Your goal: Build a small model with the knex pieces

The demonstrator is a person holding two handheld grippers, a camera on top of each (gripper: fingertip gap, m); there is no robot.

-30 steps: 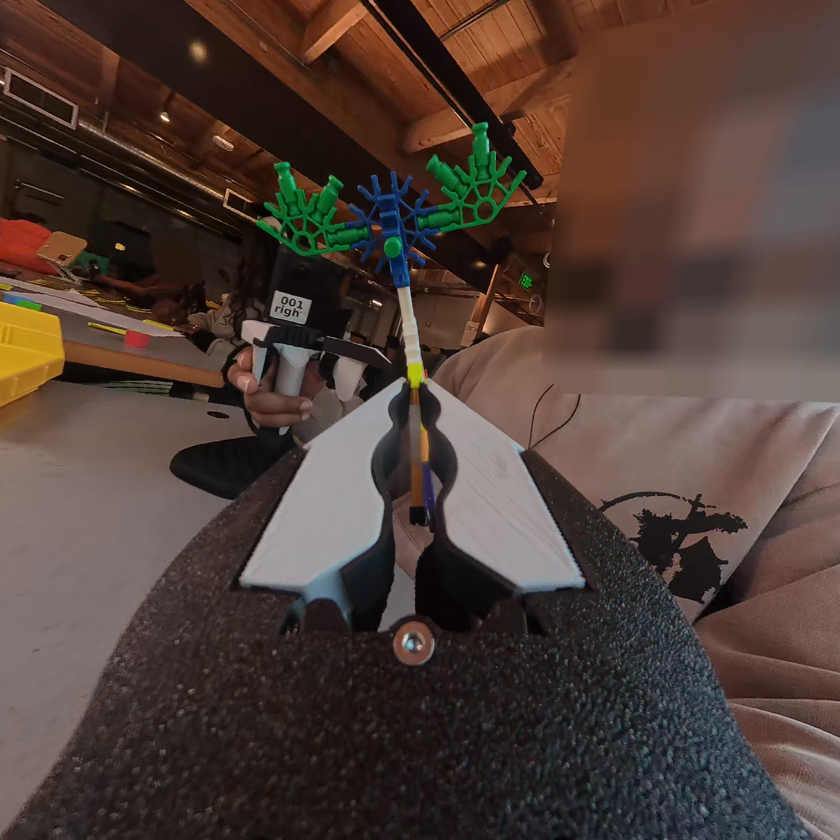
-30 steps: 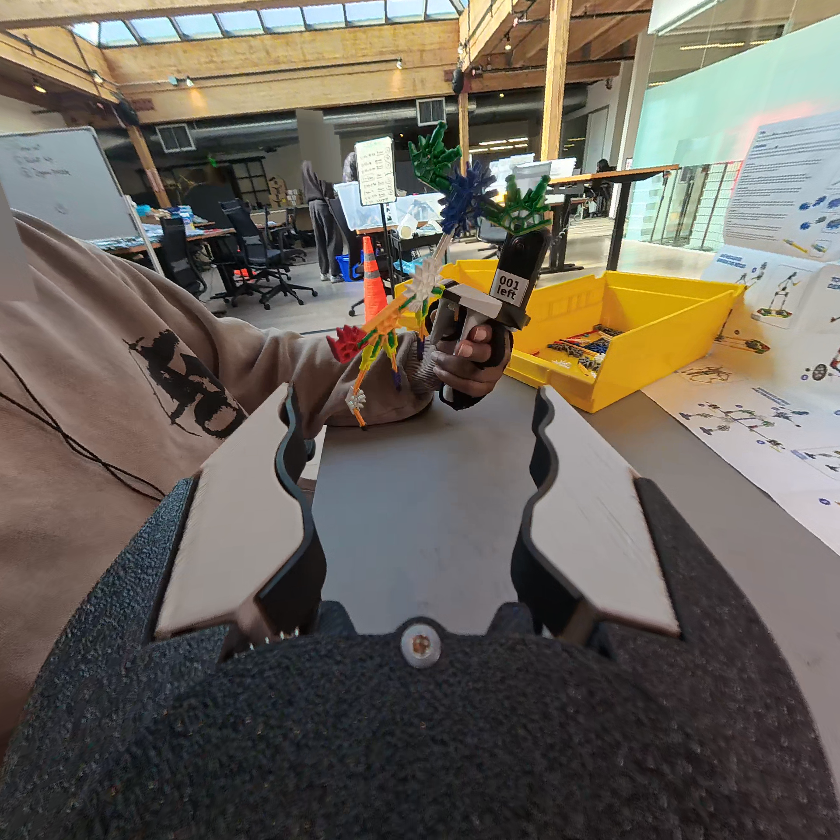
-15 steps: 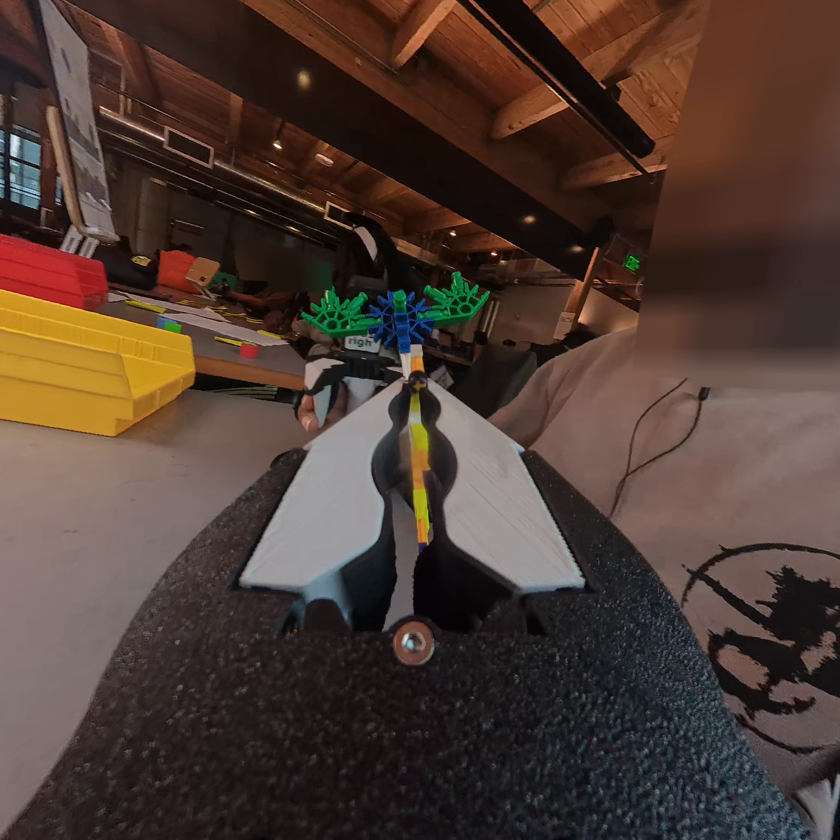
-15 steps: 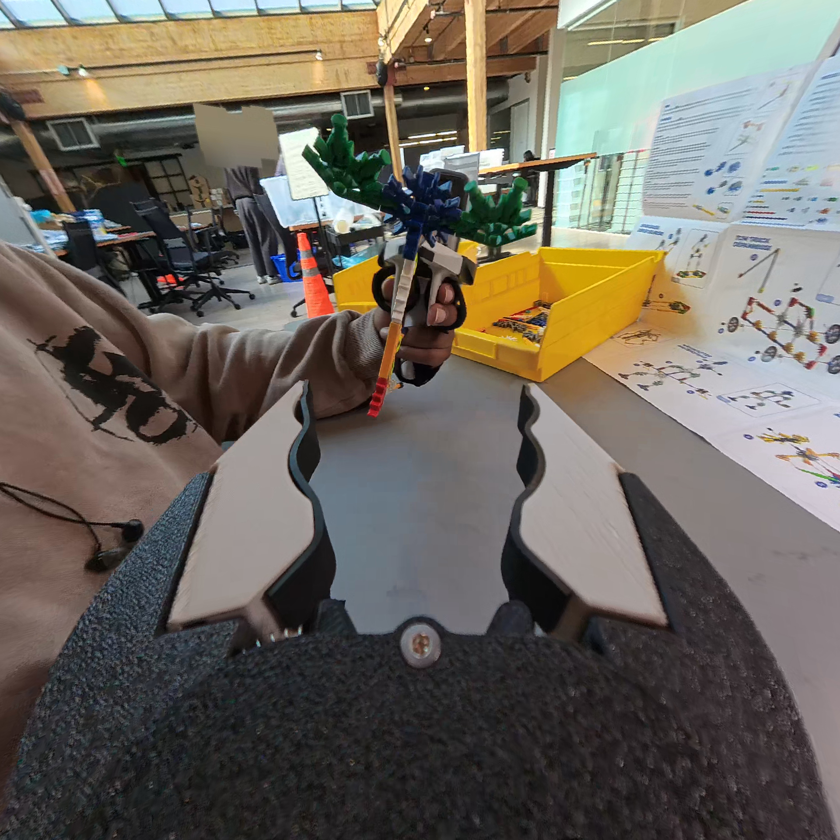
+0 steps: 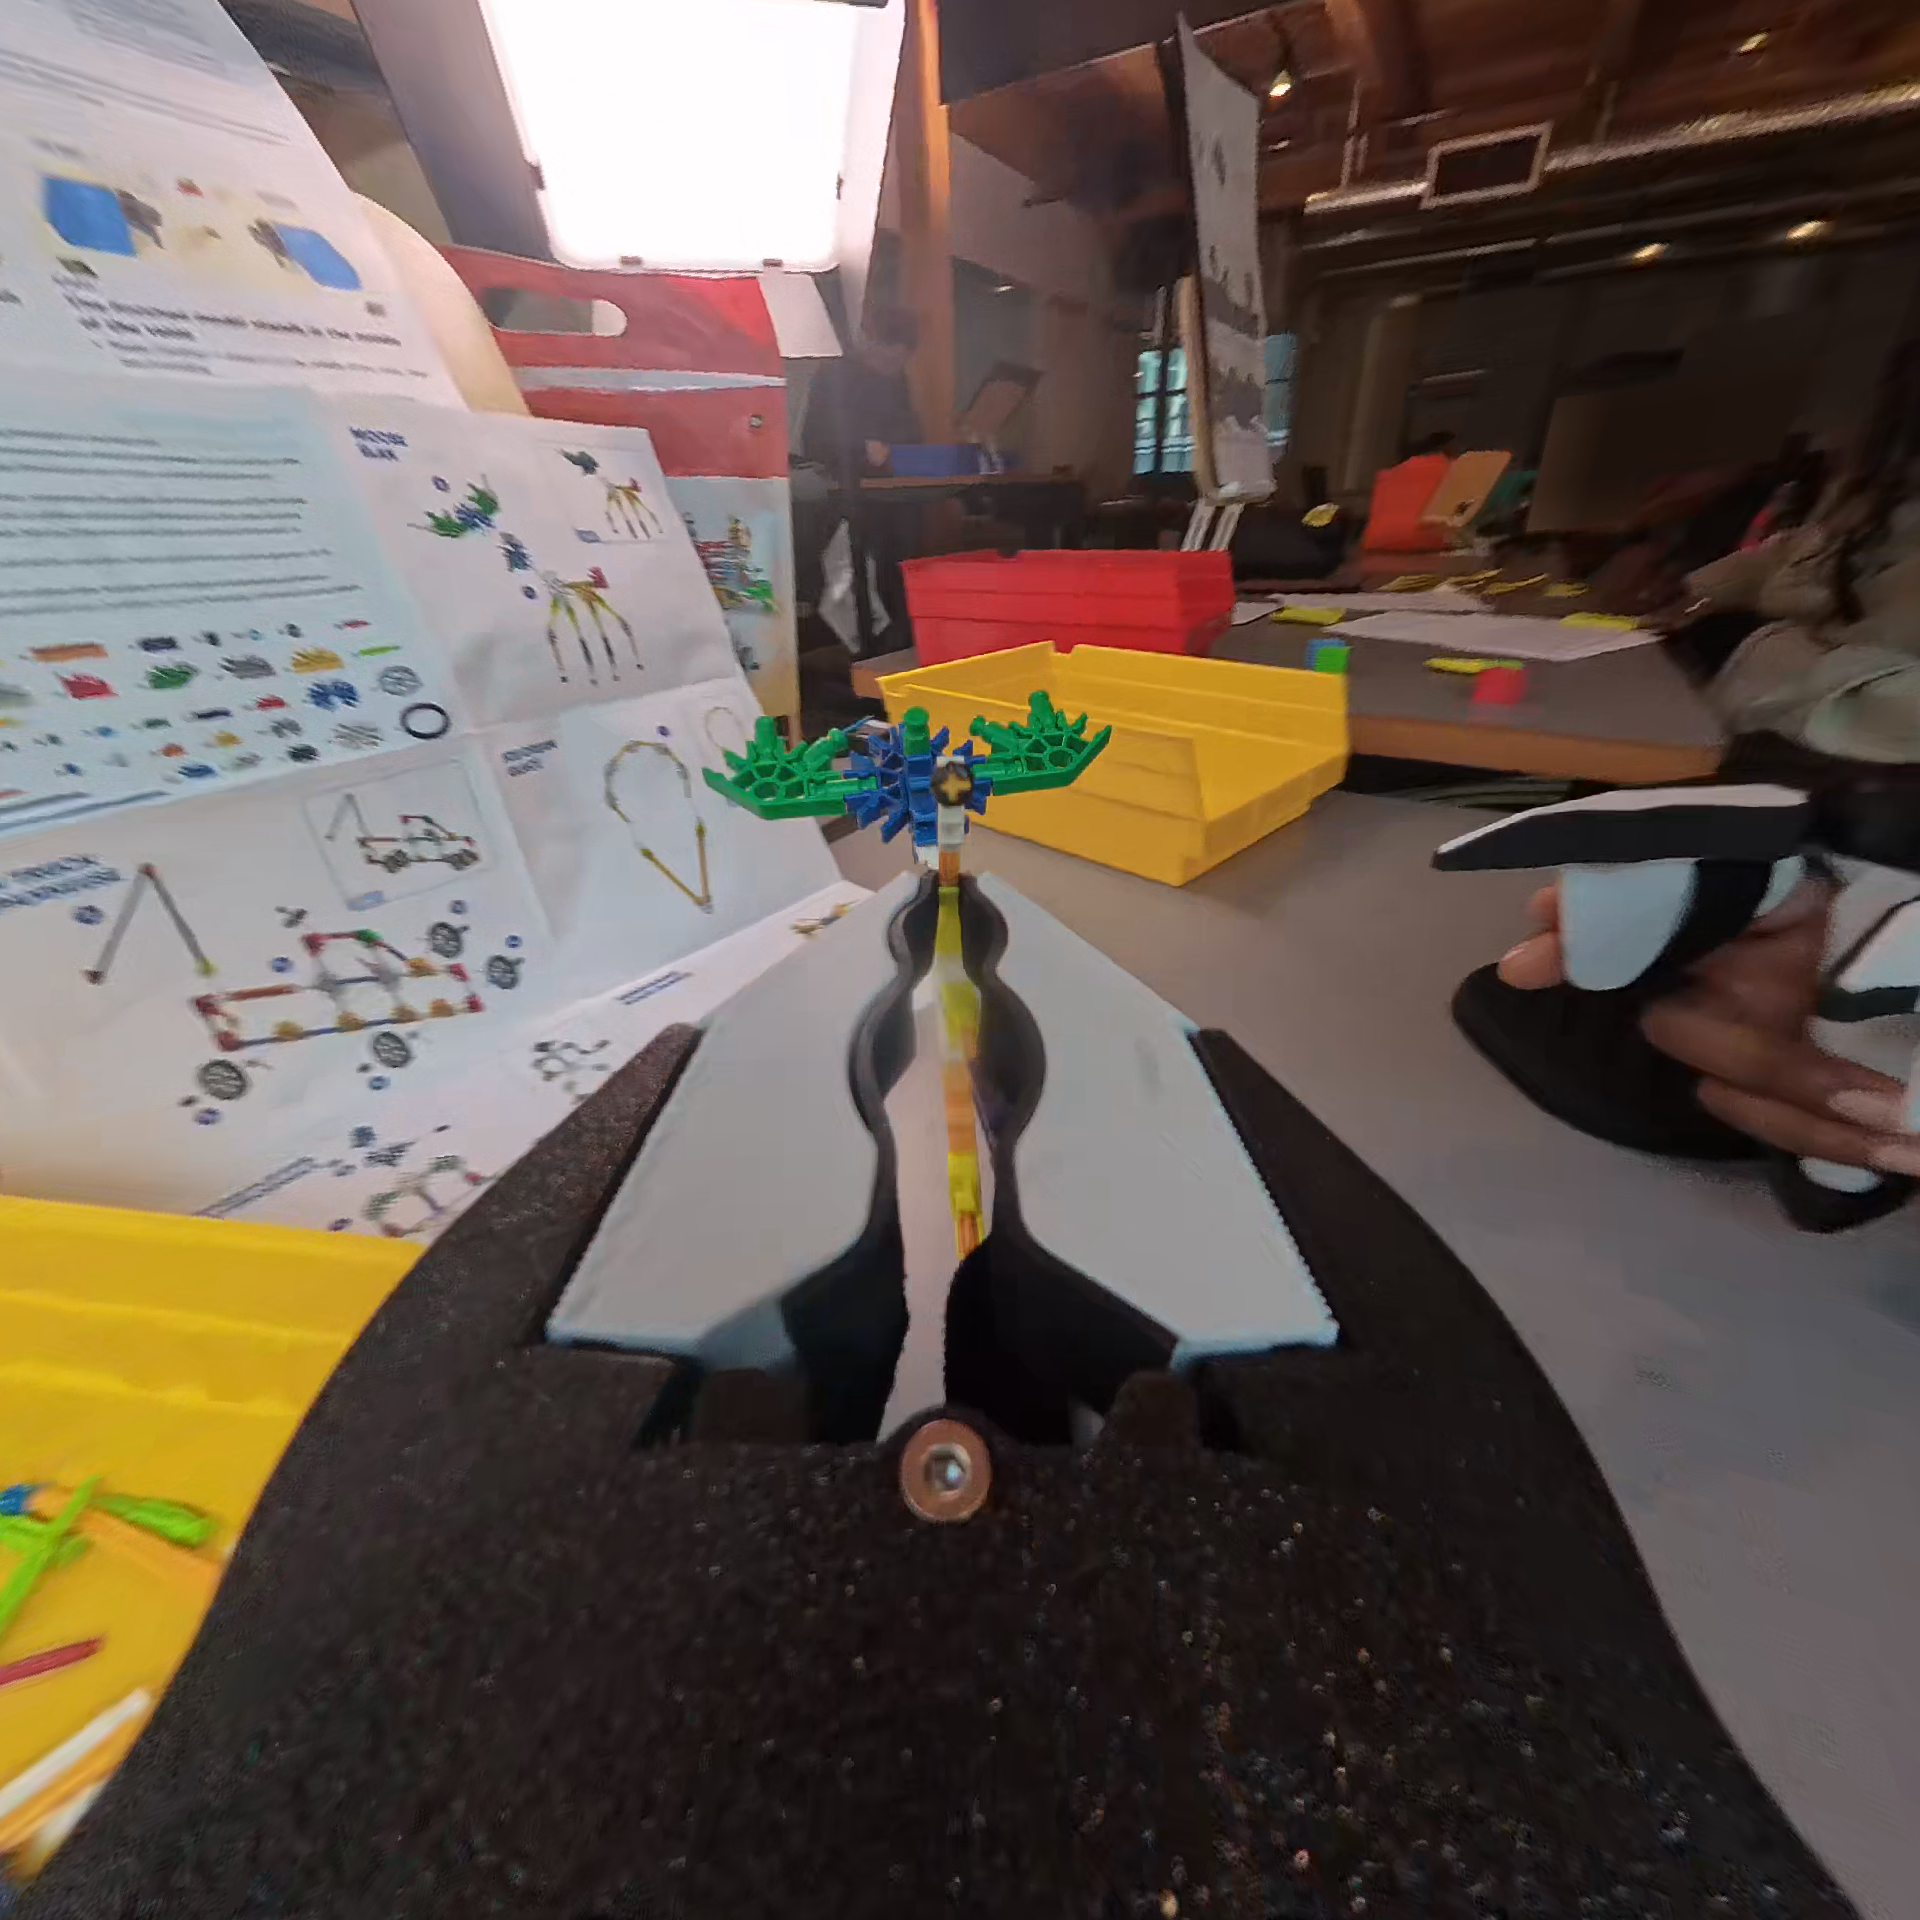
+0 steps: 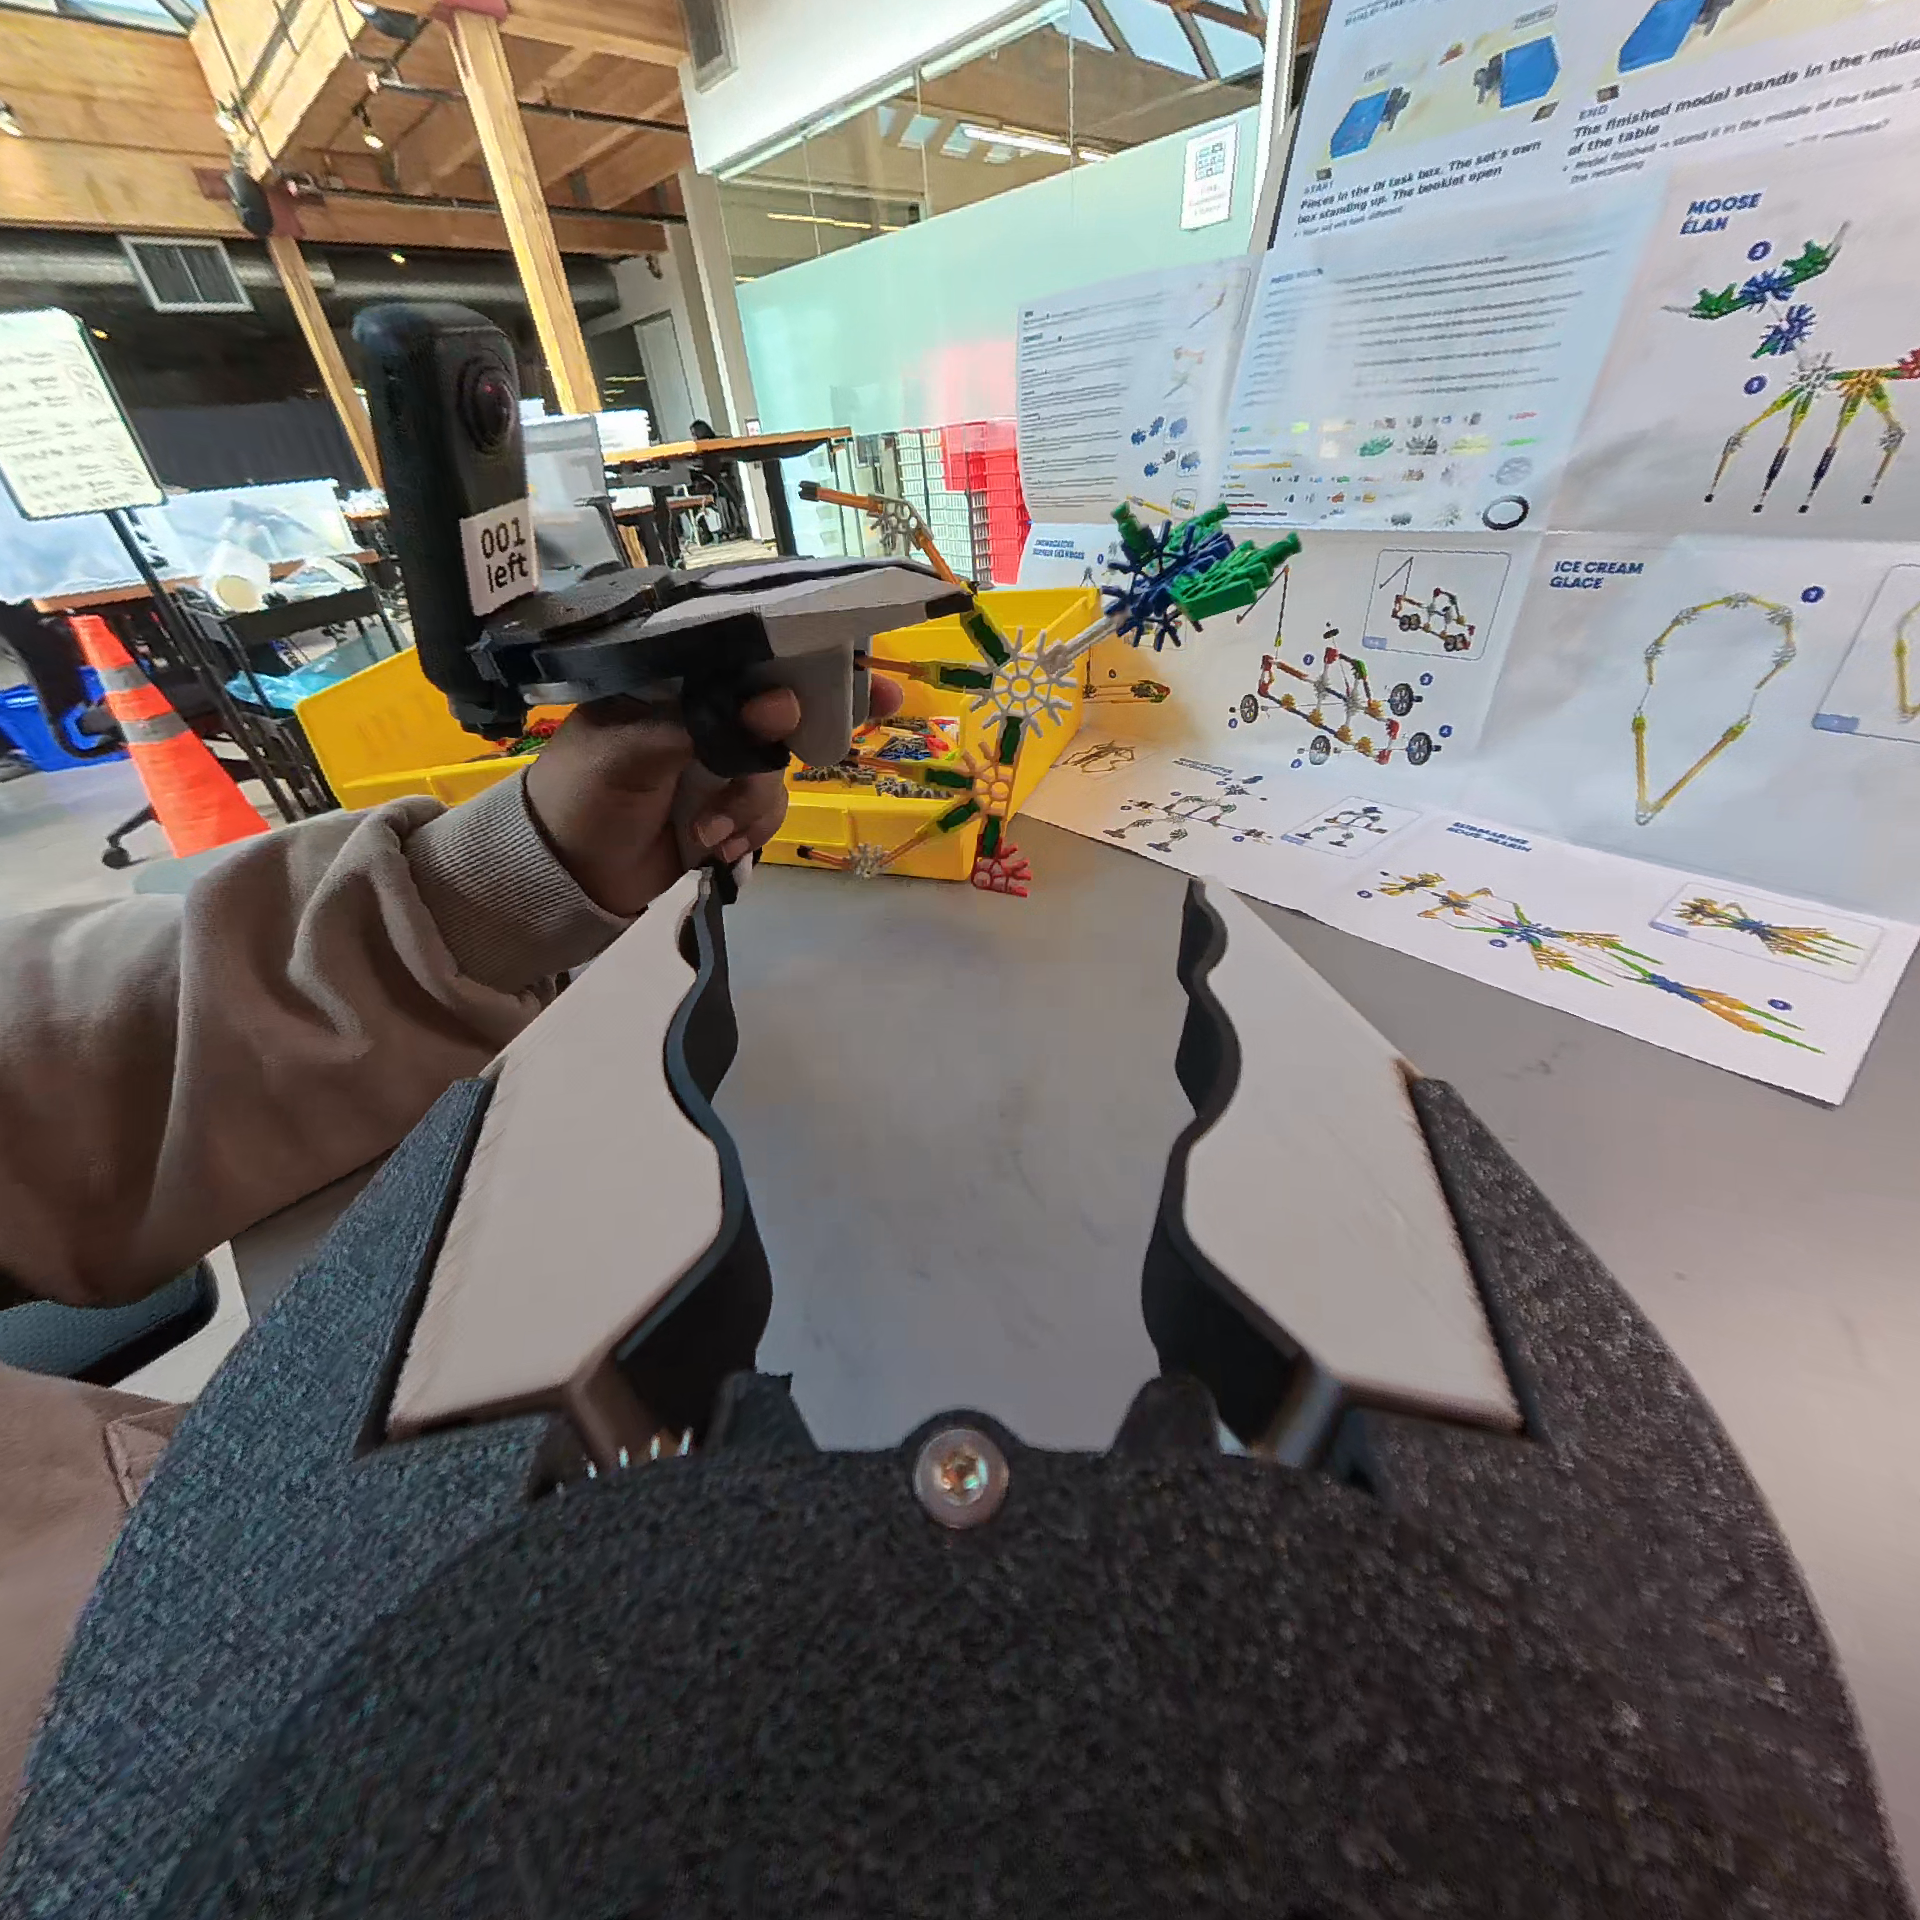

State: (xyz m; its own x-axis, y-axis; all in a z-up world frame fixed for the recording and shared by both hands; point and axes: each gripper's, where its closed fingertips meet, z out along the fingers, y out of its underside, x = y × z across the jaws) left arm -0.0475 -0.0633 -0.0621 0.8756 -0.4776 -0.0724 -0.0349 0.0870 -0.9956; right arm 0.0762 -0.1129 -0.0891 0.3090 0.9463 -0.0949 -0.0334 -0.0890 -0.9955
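My left gripper [image 5: 945, 883] is shut on the yellow and orange rods of a rod-and-connector toy animal [image 5: 914, 774]. Its blue head connector and green antlers stick out past the fingertips. In the right wrist view the left gripper [image 6: 951, 605] holds the toy [image 6: 1023, 686] level above the table, with the white hub, the dangling legs and a red tail piece showing. My right gripper [image 6: 951, 894] is open and empty over the grey table [image 6: 956, 1143], below and in front of the toy. The right gripper [image 5: 1455, 857] also shows at the right of the left wrist view, held by a hand.
A yellow bin [image 6: 416, 717] with loose parts stands behind the toy. A second yellow bin [image 5: 1195, 748] and stacked red bins [image 5: 1060, 603] stand farther back. Printed instruction sheets [image 6: 1558, 623] lie and stand along the table's right side. An orange cone [image 6: 166, 748] stands on the floor. The tips of one gripper are about 15 cm away from the tips of the other.
My left gripper has swung away from the person's chest toward the instruction sheets, still shut on the toy, which now lies level. My right gripper stays open and has turned right.
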